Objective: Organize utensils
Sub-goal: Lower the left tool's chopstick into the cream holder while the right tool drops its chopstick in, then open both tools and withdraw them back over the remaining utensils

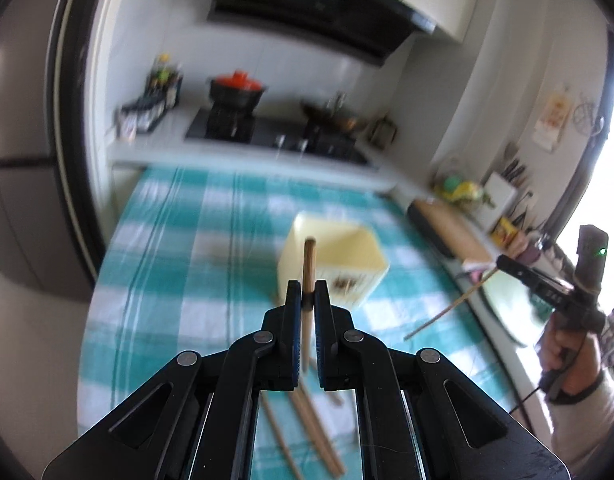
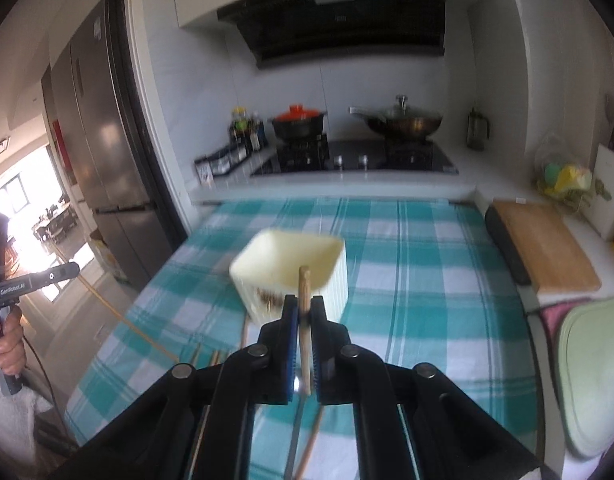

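Observation:
My left gripper (image 1: 308, 290) is shut on a wooden chopstick (image 1: 309, 256), held up above the teal checked cloth. Beyond it stands a cream utensil holder (image 1: 343, 252), blurred. More chopsticks (image 1: 319, 432) lie on the cloth below the fingers. My right gripper (image 2: 304, 304) is likewise shut on a chopstick (image 2: 304, 284), in front of the same holder (image 2: 291, 264). Each gripper shows in the other's view: the right one (image 1: 503, 264) with its thin stick (image 1: 447, 312), the left one (image 2: 73, 268) with its stick (image 2: 119, 316). Loose chopsticks (image 2: 215, 356) lie near the cloth's front.
The checked cloth (image 2: 427, 280) covers the table. Behind it is a stove (image 2: 355, 160) with a red-lidded pot (image 2: 299, 120) and a wok (image 2: 403, 120). A wooden cutting board (image 2: 547, 248) and a pale green tray (image 2: 591, 368) sit on the right. A fridge (image 2: 103, 140) stands at the left.

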Demonstrator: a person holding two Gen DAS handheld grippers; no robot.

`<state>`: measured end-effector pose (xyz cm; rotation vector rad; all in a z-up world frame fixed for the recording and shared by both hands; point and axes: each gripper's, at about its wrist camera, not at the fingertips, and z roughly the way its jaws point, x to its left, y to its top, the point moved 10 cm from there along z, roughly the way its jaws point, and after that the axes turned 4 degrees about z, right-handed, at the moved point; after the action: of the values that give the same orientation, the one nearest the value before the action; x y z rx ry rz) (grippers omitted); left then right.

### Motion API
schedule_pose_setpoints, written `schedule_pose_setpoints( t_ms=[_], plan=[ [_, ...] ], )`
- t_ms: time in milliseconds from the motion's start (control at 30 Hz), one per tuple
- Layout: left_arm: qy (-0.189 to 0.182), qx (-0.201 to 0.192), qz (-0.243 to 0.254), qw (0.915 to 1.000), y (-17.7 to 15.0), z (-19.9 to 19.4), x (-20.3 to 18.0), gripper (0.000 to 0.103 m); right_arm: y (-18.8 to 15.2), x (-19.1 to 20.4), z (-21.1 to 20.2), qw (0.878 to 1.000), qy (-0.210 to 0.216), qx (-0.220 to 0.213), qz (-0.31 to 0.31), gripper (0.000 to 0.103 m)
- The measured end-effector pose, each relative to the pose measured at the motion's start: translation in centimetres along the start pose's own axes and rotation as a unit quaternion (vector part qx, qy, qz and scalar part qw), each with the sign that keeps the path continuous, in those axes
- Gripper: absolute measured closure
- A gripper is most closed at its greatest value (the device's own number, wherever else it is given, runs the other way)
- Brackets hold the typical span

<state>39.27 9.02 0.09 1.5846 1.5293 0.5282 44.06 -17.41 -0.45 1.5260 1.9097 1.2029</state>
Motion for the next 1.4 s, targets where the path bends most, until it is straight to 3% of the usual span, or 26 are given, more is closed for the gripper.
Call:
schedule_pose_setpoints(
  t_ms=[233, 367, 467, 567, 700, 767, 833, 867, 900, 933, 967, 1067, 1167, 1333, 1400],
  plan=[
    [0.007, -0.06, 0.016, 0.998, 9.8, 2.0, -3.0, 0.099, 9.9, 1.7, 1.4, 0.997, -0.002, -0.083, -0.011, 0.097],
    [0.034, -0.086, 0.02, 0.9955, 12.7, 5.1, -3.9, 0.099, 12.3, 2.4, 3.2, 0.993, 0.003, -0.114, -0.009, 0.097],
    [0.05, -0.082, 0.012, 0.9953, 12.5, 8.8, -3.6, 0.099, 12.0, 2.3, 6.2, 0.994, -0.004, -0.109, -0.012, 0.097],
    [0.054, -0.052, -0.01, 0.9971, 10.3, 13.2, -2.7, 0.099, 9.9, 1.4, 9.9, 0.997, -0.011, -0.073, -0.007, 0.097],
    [0.04, 0.035, -0.036, 0.9979, 6.0, 18.8, -1.5, 0.098, 5.3, 0.0, 15.4, 0.999, -0.008, 0.047, 0.027, 0.097],
    [0.042, 0.082, -0.045, 0.9947, 4.0, 21.0, -0.9, 0.098, 3.9, -0.6, 17.1, 0.996, -0.012, 0.082, 0.031, 0.096],
    [0.051, 0.102, -0.064, 0.9915, 2.9, 21.7, -0.3, 0.084, 3.2, -0.9, 18.3, 0.994, -0.018, 0.101, 0.034, 0.094],
    [0.05, 0.101, -0.071, 0.991, 2.6, 21.5, -0.1, 0.064, 3.1, -1.1, 18.4, 0.994, -0.024, 0.101, 0.04, 0.091],
    [0.051, 0.094, -0.076, 0.9914, 2.6, 20.9, 0.1, 0.049, 3.3, -1.3, 18.2, 0.994, -0.023, 0.096, 0.05, 0.082],
    [0.053, 0.083, -0.074, 0.9924, 2.7, 20.0, 0.3, 0.044, 3.5, -1.4, 17.7, 0.994, -0.019, 0.087, 0.057, 0.069],
    [0.054, 0.077, -0.067, 0.9933, 2.7, 19.2, 0.4, 0.038, 3.7, -1.4, 17.0, 0.995, -0.016, 0.076, 0.061, 0.064],
    [0.057, 0.07, -0.026, 0.9955, 1.9, 15.8, 0.5, 0.029, 4.0, -1.6, 13.6, 0.998, -0.026, 0.032, 0.043, 0.059],
    [0.078, 0.074, 0.011, 0.9942, -0.9, 11.9, 1.8, 0.016, 2.6, -2.1, 10.4, 0.999, -0.035, 0.02, 0.016, 0.051],
    [0.101, 0.088, 0.024, 0.9907, -9.7, 7.0, 4.8, 0.007, -5.3, -4.7, 6.4, 0.996, -0.077, 0.029, -0.021, 0.047],
    [0.12, 0.094, 0.013, 0.9882, -13.9, 6.3, 6.3, 0.007, -10.4, -6.3, 5.9, 0.993, -0.106, 0.044, -0.021, 0.047]
  ],
)
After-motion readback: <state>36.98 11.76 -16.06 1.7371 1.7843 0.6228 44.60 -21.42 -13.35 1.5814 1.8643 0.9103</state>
